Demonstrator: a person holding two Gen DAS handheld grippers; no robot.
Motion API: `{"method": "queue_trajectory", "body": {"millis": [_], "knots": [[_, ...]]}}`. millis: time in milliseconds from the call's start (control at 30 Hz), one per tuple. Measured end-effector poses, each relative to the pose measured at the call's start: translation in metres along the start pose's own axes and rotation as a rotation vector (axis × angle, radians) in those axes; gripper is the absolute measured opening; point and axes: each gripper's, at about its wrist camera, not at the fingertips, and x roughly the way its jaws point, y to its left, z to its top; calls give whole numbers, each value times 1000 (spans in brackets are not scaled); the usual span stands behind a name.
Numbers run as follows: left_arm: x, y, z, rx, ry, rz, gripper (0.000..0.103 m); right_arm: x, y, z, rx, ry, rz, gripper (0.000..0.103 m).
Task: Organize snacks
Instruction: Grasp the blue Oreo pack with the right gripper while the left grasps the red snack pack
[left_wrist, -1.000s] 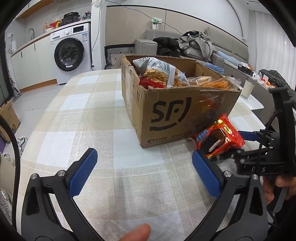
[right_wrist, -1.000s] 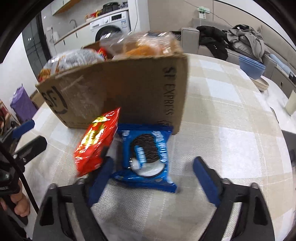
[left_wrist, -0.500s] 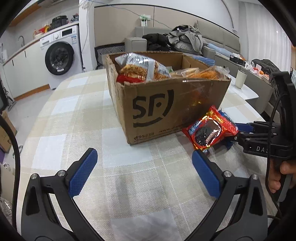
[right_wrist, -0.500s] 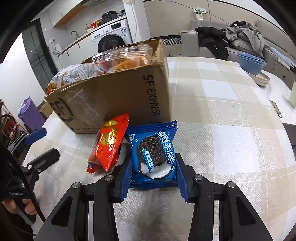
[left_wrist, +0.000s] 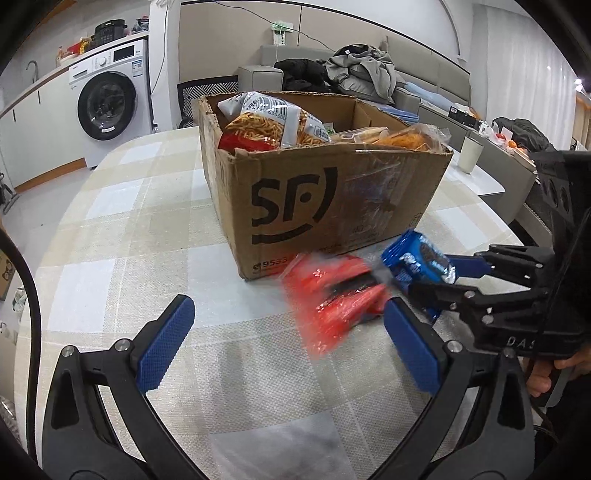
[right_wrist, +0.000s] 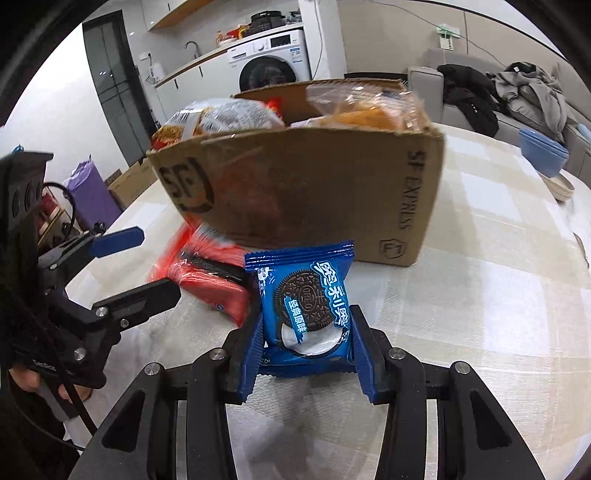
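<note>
My right gripper (right_wrist: 306, 354) is shut on a blue Oreo cookie pack (right_wrist: 306, 306), its pads pressing both side edges, and it holds the pack upright just above the checked tablecloth. In the left wrist view that pack (left_wrist: 417, 264) sticks out of the right gripper (left_wrist: 439, 280) by the box's near corner. A red snack pack (left_wrist: 332, 299), blurred by motion, lies on the table beside it (right_wrist: 207, 280). Behind both stands an open cardboard box (left_wrist: 314, 206) full of snack bags. My left gripper (left_wrist: 284, 347) is open over bare tablecloth, holding nothing, with the red pack just ahead of its right finger.
The table (left_wrist: 129, 240) carries a beige checked cloth. Blue bowls (right_wrist: 543, 151) sit at its far right edge and a white cup (left_wrist: 471, 153) stands on a side table. A washing machine (left_wrist: 107, 103), a sofa with clothes (left_wrist: 354, 74) and a purple bag (right_wrist: 88, 192) lie beyond.
My right gripper closed on the blue cookie pack and raised it a little. The red pack, which leaned beside it, has tipped over and is blurred. My left gripper stays open.
</note>
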Motion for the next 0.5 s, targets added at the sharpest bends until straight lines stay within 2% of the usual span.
{"method": "queue_trajectory", "body": {"millis": [333, 500], "knots": [[5, -4, 1, 6, 26, -2, 102, -3, -2, 3, 0, -5, 1, 45], [12, -18, 3, 24, 50, 9, 102, -5, -2, 3, 3, -9, -6, 45]]}}
